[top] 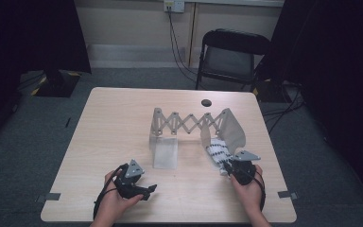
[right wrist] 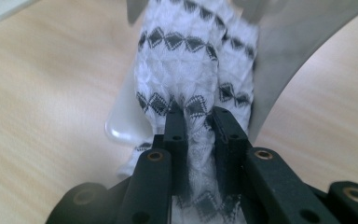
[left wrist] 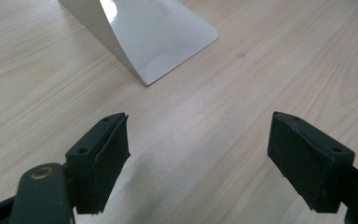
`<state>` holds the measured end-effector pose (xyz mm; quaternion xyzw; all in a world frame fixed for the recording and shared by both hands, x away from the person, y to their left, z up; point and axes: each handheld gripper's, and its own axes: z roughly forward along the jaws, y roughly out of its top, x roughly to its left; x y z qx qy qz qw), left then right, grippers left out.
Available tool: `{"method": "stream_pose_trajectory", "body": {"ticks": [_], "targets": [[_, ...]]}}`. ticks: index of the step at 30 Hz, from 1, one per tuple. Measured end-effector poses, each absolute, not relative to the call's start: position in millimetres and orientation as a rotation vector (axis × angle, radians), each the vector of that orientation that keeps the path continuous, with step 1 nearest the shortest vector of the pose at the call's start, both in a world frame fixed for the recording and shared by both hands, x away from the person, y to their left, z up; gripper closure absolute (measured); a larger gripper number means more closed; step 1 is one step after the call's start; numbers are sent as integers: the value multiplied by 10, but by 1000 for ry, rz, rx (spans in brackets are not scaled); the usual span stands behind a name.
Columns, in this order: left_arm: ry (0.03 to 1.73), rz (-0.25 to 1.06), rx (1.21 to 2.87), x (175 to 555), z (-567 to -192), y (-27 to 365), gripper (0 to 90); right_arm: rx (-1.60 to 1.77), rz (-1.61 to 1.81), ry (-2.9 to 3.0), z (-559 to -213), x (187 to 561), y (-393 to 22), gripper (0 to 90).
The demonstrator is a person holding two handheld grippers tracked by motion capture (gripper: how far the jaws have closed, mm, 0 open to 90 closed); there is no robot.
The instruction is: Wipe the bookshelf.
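Observation:
A white knitted cloth with black diamond bands (right wrist: 191, 60) lies against the right end plate (top: 234, 130) of an expanding scissor-link rack (top: 189, 122) on the wooden table. My right gripper (right wrist: 198, 114) is shut on the near end of this cloth, and the fabric bunches between its jaws; from above, the gripper (top: 228, 166) sits at the cloth (top: 216, 152). My left gripper (left wrist: 198, 135) stands open over bare tabletop, nothing between its fingers, a short way from the rack's left white plate (left wrist: 158, 32). In the high view the left gripper (top: 152, 188) rests near the table's front edge.
A dark round hole (top: 206, 102) marks the table (top: 118, 118) behind the rack. A black folding chair (top: 229, 54) stands past the far edge, with cables on the floor. Tape marks sit at the front corners (top: 287, 194).

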<state>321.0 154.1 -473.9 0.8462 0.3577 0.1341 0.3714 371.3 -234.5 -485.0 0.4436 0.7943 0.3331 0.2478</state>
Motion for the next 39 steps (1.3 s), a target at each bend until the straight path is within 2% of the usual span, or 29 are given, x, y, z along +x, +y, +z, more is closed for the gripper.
{"method": "stream_pose_trajectory", "body": {"ticks": [6,15,21,39], "targets": [[920,333,2168,3212,-4744,1534,204,1183,896,2146,-4713,3805,-2277,772],[921,328,2170,3210,-4749,1553,204,1190,865,2173,-4879,3907,-2134,769],[921,340,2170,3214,-4740,1565,204,1173,857,2200,-4853,3881,-2151,772],[921,334,2170,3213,-4735,1550,204,1153,906,2087,-4387,3908,-2172,775]]}}
